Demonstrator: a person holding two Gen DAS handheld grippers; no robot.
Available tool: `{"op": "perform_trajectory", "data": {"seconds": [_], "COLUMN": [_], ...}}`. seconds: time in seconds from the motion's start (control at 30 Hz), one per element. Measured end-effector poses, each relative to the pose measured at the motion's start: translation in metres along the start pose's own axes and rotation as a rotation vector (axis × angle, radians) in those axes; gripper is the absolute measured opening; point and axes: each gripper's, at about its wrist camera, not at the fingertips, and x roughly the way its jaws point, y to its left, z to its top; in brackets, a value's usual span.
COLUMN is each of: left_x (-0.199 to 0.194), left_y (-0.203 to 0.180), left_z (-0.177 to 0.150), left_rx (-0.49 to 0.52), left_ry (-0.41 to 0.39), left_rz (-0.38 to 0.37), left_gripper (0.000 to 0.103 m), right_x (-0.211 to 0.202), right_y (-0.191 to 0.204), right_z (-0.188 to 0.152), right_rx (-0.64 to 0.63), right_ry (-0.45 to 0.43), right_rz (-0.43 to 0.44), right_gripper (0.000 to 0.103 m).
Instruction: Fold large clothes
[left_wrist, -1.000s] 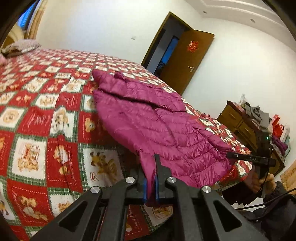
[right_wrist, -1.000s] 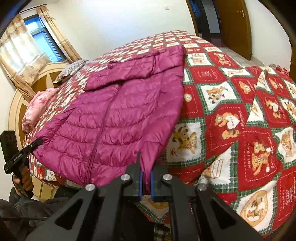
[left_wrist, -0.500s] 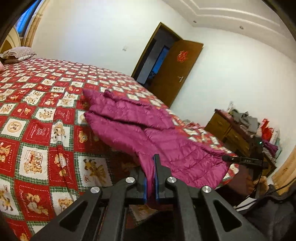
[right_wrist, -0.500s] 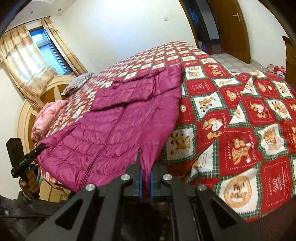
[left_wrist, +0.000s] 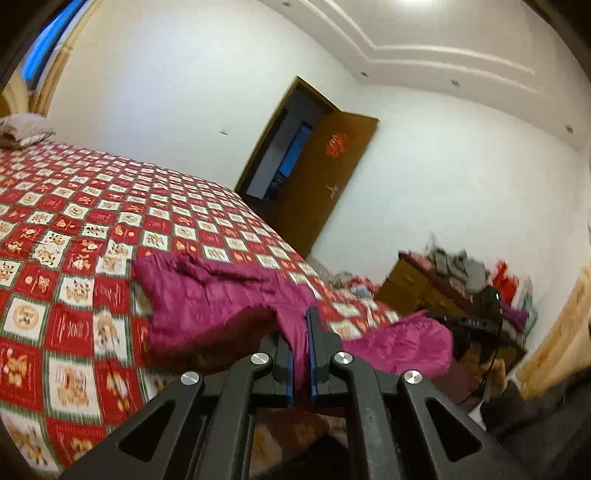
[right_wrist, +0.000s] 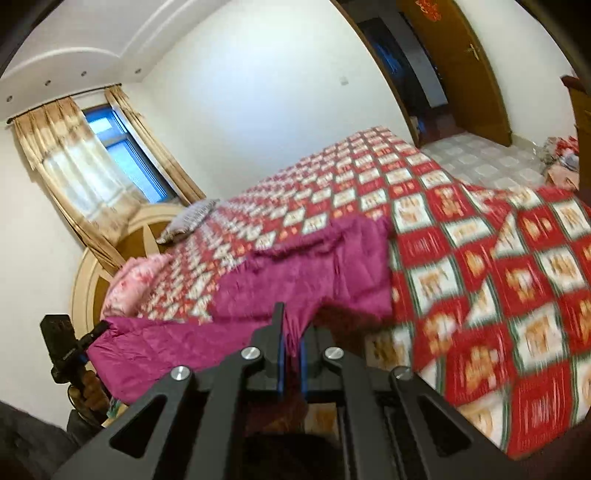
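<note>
A magenta quilted jacket (left_wrist: 207, 302) lies on the red patchwork bedspread (left_wrist: 66, 229), its near hem lifted off the bed. My left gripper (left_wrist: 301, 354) is shut on one corner of the hem. My right gripper (right_wrist: 291, 350) is shut on the other hem corner; the jacket (right_wrist: 314, 273) stretches away from it toward the bed's middle. Each gripper shows in the other's view, the right gripper (left_wrist: 469, 323) at the right, the left gripper (right_wrist: 70, 350) at the lower left, with jacket cloth sagging between them.
A pillow (right_wrist: 192, 218) and a pink folded quilt (right_wrist: 136, 277) lie by the round headboard (right_wrist: 110, 258). A wooden dresser (left_wrist: 417, 284) piled with clothes stands right of the bed. An open brown door (left_wrist: 325, 184) is behind. Tiled floor (right_wrist: 480, 158) lies beyond the bed.
Both grippers have risen and tilted upward with the hem, lifting the jacket's near half off the bed. The views now show more wall and ceiling.
</note>
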Motion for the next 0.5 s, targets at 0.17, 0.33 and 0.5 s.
{"op": "perform_trajectory", "data": {"seconds": [0.17,0.33,0.5], "left_x": [0.052,0.118,0.18], "left_y": [0.054,0.1,0.148], "left_z": [0.041,0.066,0.074], "left_rx": [-0.185,-0.215,-0.259], "left_ry": [0.031,0.087,0.158], "left_rz": [0.071,0.237,0.353], "left_gripper": [0.005,0.005,0.005], "right_x": [0.048,0.116,0.181], "right_y": [-0.005,-0.021,-0.05], "right_z": [0.05,0.086,0.108], "right_rx": [-0.012,0.009,0.068], "right_ry": [-0.034,-0.016,0.019], "right_rz": [-0.03,-0.113,-0.188], "right_gripper": [0.008,0.008,0.008]}}
